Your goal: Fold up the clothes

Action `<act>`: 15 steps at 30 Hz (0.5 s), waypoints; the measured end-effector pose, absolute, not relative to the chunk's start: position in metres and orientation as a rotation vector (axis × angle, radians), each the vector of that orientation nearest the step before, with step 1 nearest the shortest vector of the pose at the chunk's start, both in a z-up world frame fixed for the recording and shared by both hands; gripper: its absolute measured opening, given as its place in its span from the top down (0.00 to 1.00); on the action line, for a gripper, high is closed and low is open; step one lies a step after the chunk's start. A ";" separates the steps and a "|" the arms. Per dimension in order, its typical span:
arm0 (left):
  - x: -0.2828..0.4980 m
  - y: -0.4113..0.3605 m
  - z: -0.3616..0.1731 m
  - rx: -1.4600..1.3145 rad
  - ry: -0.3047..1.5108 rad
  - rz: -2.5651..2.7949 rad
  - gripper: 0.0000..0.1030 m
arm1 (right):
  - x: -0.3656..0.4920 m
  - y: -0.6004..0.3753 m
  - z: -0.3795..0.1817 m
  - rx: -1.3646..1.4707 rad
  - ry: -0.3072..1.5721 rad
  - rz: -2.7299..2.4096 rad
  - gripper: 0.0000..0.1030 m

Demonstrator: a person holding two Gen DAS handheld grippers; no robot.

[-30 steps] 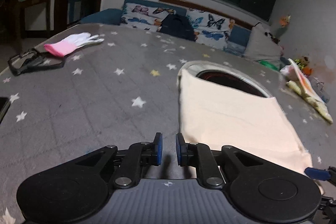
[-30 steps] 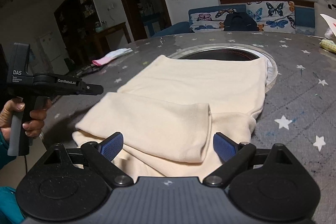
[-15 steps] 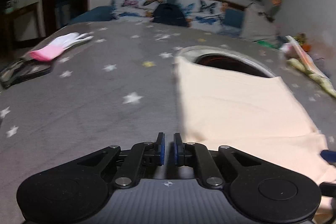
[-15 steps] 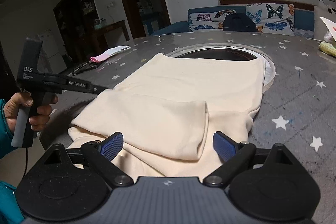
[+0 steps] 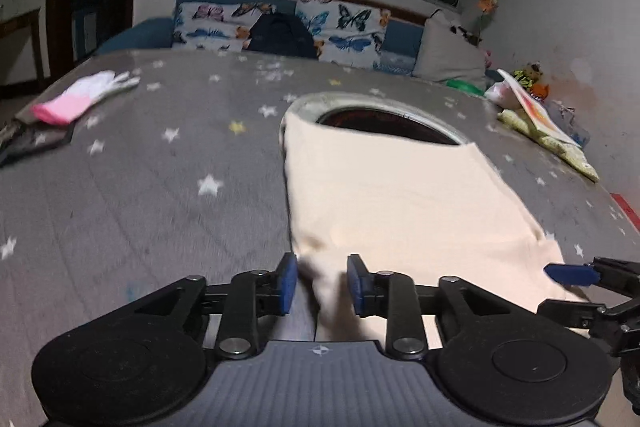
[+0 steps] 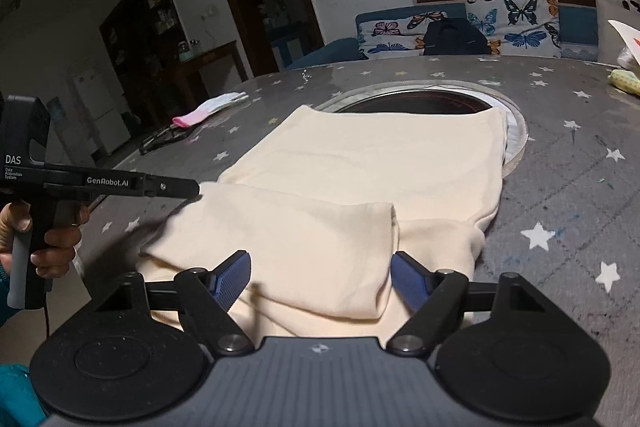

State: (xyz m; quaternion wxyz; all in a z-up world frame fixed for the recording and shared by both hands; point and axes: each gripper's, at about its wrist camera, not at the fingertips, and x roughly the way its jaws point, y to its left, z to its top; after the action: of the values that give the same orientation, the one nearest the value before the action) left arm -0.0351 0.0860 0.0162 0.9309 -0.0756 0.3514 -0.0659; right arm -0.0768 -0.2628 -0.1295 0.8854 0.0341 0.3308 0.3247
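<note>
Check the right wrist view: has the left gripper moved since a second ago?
Yes. The left gripper has advanced rightward, away from the table edge, reaching the cream garment; its jaws have just been opening.

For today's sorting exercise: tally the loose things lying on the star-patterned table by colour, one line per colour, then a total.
Cream: 1, the folded garment
Pink and white: 1, the glove
Black: 1, the flat object by the glove, too dark to identify
Yellow-green: 1, the patterned cloth at the far edge
Total: 4

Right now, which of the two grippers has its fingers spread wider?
The right gripper: its blue pads stand far apart, straddling the folded cream garment. The left gripper shows only a narrow gap.
</note>
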 end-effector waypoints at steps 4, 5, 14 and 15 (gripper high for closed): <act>-0.031 0.086 0.011 -0.184 0.736 -0.144 0.73 | -0.078 -0.262 -0.130 0.069 0.690 0.674 0.24; -0.030 0.086 0.010 -0.186 0.732 -0.152 0.78 | -0.078 -0.263 -0.129 0.070 0.688 0.674 0.24; -0.044 0.116 0.020 -0.291 0.653 -0.120 0.98 | -0.076 -0.264 -0.134 0.074 0.700 0.675 0.22; -0.041 0.119 0.016 -0.282 0.673 -0.092 0.98 | -0.076 -0.264 -0.135 0.073 0.698 0.676 0.21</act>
State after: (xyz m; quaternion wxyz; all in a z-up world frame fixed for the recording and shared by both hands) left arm -0.0412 0.1191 0.0158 0.9331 -0.1377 0.3290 -0.0452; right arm -0.0761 -0.2635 -0.1351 0.8836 0.0350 0.3355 0.3249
